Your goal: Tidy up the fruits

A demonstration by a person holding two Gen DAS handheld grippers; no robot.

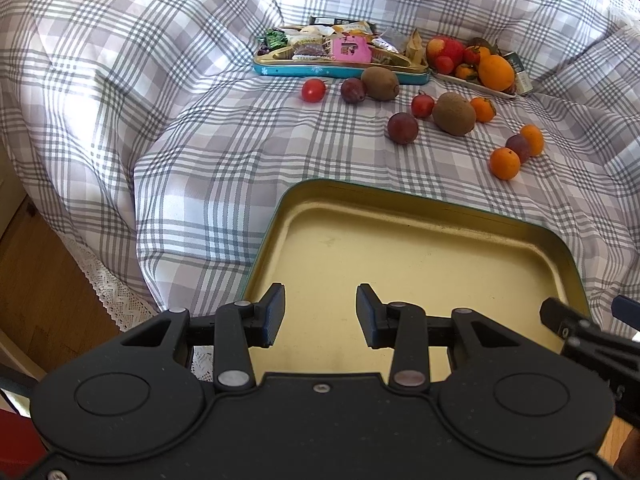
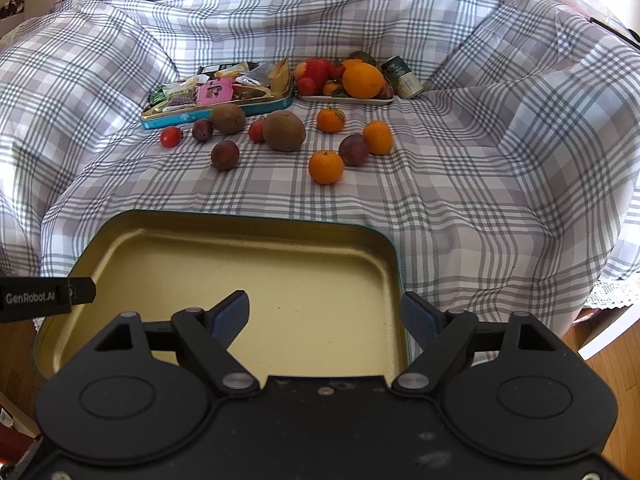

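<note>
Left wrist view shows the left gripper [image 1: 320,316] with its jaws partly apart and nothing between them, hanging over the near end of an empty gold-lined tin tray [image 1: 420,216] that lies on a grey checked cloth [image 1: 160,120]. Right wrist view has the right gripper [image 2: 326,316] spread wide, also holding nothing, over the same tray's near right corner, one finger [image 2: 420,318] standing just outside the tray's right rim. Beyond the tray, loose fruit lies scattered on the cloth: a small tomato [image 2: 171,136], a dark plum [image 2: 202,129] touching a kiwi [image 2: 228,118], a second plum [image 2: 225,155], another tomato [image 2: 257,131] against a larger kiwi [image 2: 284,130], and to the right three mandarins [image 2: 326,167] [image 2: 331,119] [image 2: 378,137] with a third plum [image 2: 354,149] between two of them. Farther back sits a blue tin of wrapped snacks [image 2: 216,92], and just beside it on the right a white plate [image 2: 348,99] piled with an apple [image 2: 316,70], a big orange [image 2: 362,80] and smaller fruit. A green can [image 2: 402,77] lies tilted next to the plate.
</note>
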